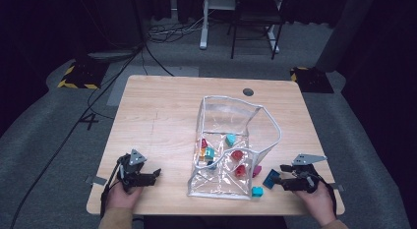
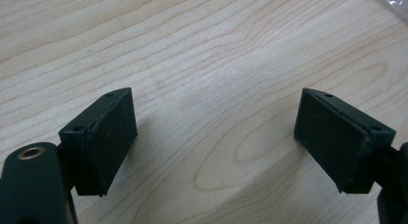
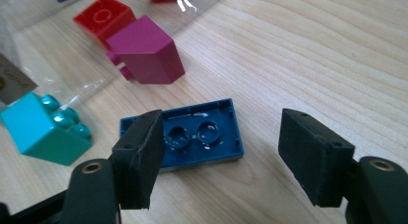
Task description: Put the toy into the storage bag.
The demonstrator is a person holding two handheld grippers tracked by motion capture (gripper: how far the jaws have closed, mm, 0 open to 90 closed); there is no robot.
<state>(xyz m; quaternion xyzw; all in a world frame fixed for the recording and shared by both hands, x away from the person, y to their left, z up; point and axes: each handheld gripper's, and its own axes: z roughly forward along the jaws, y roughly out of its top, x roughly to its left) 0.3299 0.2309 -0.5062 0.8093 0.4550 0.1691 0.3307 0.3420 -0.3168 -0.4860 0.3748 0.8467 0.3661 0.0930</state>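
your right gripper (image 3: pixel 219 152) has its fingers spread over the dark blue brick (image 3: pixel 192 135), which lies hollow side up on the surface (image 3: pixel 312 56); no writing is readable on it. just beyond sit a teal brick (image 3: pixel 41 130) and a magenta brick (image 3: pixel 146 51) by the clear bag (image 1: pixel 231 140). your left gripper (image 2: pixel 214 137) has its fingers spread over bare wood

The right gripper (image 3: pixel 219 156) hangs over the wooden table (image 3: pixel 327 56) with its jaws wide apart, just above a flat dark blue brick (image 3: pixel 202 135) lying hollow side up. A magenta brick (image 3: pixel 146 51), a teal brick (image 3: pixel 41 128) and a red brick (image 3: pixel 103 17) lie beyond, beside clear plastic (image 3: pixel 43 56).
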